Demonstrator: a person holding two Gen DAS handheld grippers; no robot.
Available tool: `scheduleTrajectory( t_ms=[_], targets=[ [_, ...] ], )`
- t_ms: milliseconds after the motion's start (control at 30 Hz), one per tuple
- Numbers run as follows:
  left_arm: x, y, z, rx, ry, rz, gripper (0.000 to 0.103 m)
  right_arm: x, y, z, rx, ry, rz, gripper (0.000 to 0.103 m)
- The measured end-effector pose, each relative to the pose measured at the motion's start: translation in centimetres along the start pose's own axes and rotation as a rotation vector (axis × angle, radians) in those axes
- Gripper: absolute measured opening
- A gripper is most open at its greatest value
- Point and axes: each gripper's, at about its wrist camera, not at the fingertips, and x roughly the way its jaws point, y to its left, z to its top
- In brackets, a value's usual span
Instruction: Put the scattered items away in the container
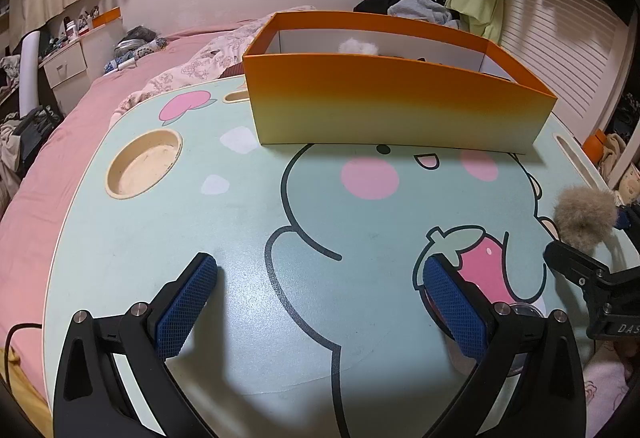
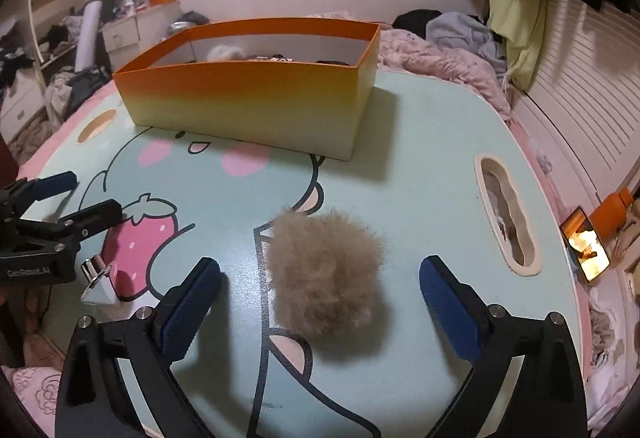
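An orange-and-yellow box stands at the back of the mint lap table, with a white fluffy ball and dark items inside; the box also shows in the right wrist view. A tan fluffy pompom lies on the table between the fingers of my open right gripper, not touched; it also shows at the left wrist view's right edge. My left gripper is open and empty above the table. A small clear, silver-capped item lies beside the left gripper.
The table has a round cup recess at the left and a handle slot at the right. It sits on a pink bed with clothes piled behind. A lit phone and an orange bottle lie at the right.
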Motion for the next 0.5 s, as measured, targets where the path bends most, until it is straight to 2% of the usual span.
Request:
scheduleTrajectory(
  t_ms=[100, 133, 233, 267, 333, 400, 500],
  targets=[
    [-0.5, 0.0, -0.2, 0.006, 0.003, -0.011, 0.103, 0.1, -0.1, -0.1, 0.0, 0.002, 0.005, 0.101],
    [-0.8, 0.2, -0.1, -0.001, -0.001, -0.034, 0.103, 0.2, -0.1, -0.1, 0.002, 0.002, 0.008, 0.101],
    [-2.8, 1.2, -0.1, -0.065, -0.069, -0.147, 0.103, 0.3, -0.2, -0.2, 0.01, 0.004, 0.014, 0.102],
    [-3.8, 1.0, -0.2, -0.06, -0.104, -0.193, 0.103, 0.2, -0.2, -0.2, 0.013, 0.002, 0.014, 0.102],
    [-5.9, -0.8, -0.4, 0.054, -0.133, -0.247, 0.103, 0.1, -0.3, -0.3, 0.026, -0.006, 0.019, 0.102],
    [-6.8, -3.0, -0.9, 0.181, -0.125, -0.227, 0.1, -0.4, -1.1, -0.4, 0.079, -0.035, 0.06, 0.102],
    [-6.6, -5.6, -2.2, 0.297, -0.087, -0.202, 0.078, -1.0, -3.2, -0.7, 0.188, -0.073, 0.096, 0.102]
  ],
)
